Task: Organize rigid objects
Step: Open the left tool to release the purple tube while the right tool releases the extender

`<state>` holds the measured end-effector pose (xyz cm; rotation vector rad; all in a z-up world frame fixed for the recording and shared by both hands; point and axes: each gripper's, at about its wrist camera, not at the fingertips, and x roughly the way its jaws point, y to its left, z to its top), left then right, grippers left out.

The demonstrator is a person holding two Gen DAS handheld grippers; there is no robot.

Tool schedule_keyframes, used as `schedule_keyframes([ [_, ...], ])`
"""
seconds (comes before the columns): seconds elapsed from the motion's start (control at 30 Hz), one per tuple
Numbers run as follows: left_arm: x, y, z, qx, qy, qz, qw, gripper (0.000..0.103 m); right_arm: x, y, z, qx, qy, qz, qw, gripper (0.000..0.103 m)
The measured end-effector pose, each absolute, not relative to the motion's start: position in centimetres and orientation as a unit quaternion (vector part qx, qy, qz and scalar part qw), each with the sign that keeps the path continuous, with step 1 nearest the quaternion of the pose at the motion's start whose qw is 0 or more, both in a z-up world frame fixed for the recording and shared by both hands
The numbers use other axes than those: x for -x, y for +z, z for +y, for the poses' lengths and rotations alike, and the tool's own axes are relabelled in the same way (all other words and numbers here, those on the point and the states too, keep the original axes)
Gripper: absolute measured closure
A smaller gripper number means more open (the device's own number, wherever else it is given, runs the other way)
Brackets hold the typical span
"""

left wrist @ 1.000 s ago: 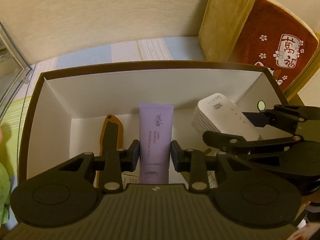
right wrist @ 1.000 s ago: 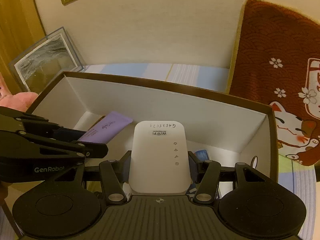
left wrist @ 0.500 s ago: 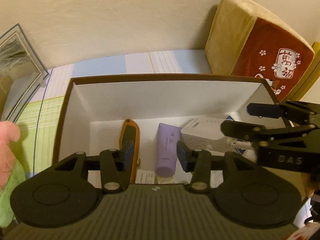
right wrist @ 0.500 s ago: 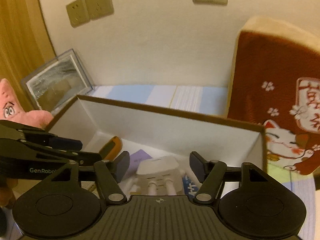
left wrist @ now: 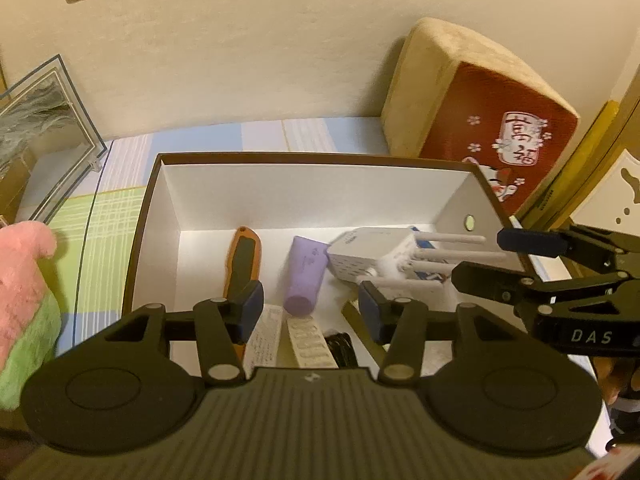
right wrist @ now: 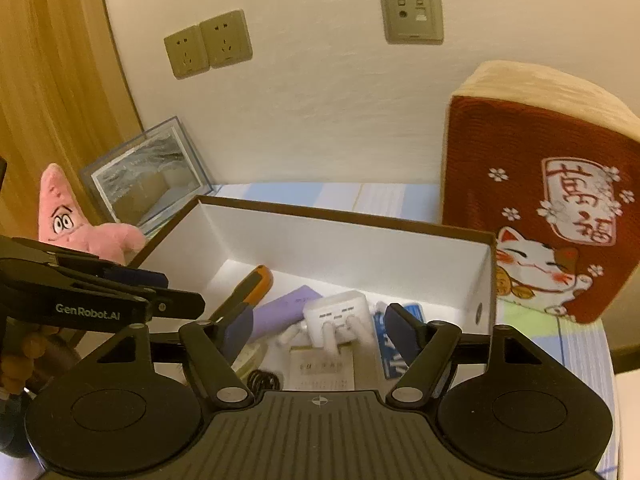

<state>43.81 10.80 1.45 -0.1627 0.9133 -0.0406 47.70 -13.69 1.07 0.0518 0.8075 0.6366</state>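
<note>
A brown-rimmed white box [left wrist: 160, 184] [right wrist: 360, 248] holds an orange and black utility knife [left wrist: 242, 256] [right wrist: 256, 280], a lilac tube [left wrist: 304, 272] [right wrist: 280, 310] and a white Wi-Fi repeater with antennas [left wrist: 372, 252] [right wrist: 336, 314]. My left gripper [left wrist: 311, 308] hovers above the box's near end, jaws opening, nothing between them. My right gripper [right wrist: 320, 330] hangs over the repeater, jaws opening, not touching it. Each gripper shows at the edge of the other's view.
Paper slips, a black coil [right wrist: 262, 380] and a blue packet [right wrist: 394, 344] also lie in the box. A red lucky-cat cushion [right wrist: 552, 208] leans on the wall at right. A pink starfish plush [right wrist: 68, 224] and a clear case [right wrist: 148, 176] stand left.
Both grippers let go: the left released the lilac tube, the right the repeater. Both opened and lifted back out of the box, leaving the two items lying inside.
</note>
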Motion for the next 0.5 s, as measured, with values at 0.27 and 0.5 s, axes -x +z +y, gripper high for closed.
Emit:
schedule_keyframes([
  [0.27,-41.2,2.9,10.1,0.083,-0.025,0.431,0.898,0.055,-45.2,2.1,-15.3,-0.047,0.293,0.385,0.874,0.03],
  [0.5,-38.9,4.1,9.8,0.091,-0.025,0.419,0.903,0.053,-43.0,3.0,-16.7,-0.065,0.284,0.382,0.877,0.029],
])
